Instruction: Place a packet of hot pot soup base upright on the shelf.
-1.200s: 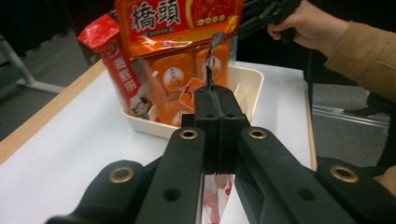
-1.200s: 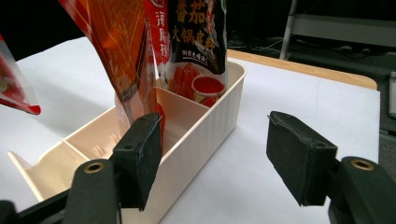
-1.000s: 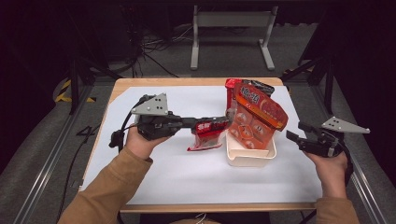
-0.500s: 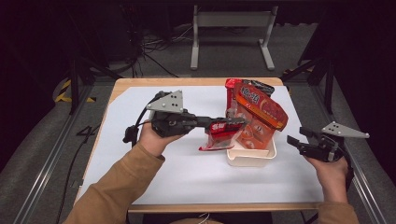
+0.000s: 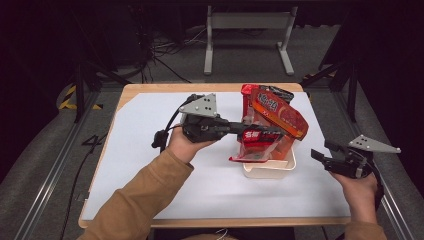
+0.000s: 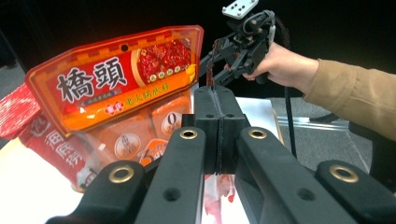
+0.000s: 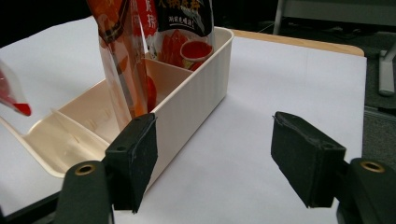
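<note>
My left gripper (image 5: 274, 134) is shut on the top edge of a red sauce pouch (image 5: 256, 146), which hangs over the near left part of a cream divided bin (image 5: 270, 171). In the left gripper view the jaws (image 6: 217, 116) are pressed together on that thin edge, and the pouch (image 6: 217, 192) dangles below. A large orange pouch (image 5: 278, 114) (image 6: 116, 84) stands tilted in the bin, with a dark pouch (image 7: 186, 28) behind it. My right gripper (image 5: 320, 156) (image 7: 219, 163) stands open to the right of the bin (image 7: 201, 88), holding nothing.
The white table sheet (image 5: 150, 150) spreads wide to the left of the bin and along the front. The wooden table edge (image 5: 200, 88) runs along the back. Metal stand legs (image 5: 250, 30) and cables lie on the dark floor beyond.
My left gripper has carried the red pouch to the right, from beside the bin to over its near left part. The right gripper has stayed in place, still open.
</note>
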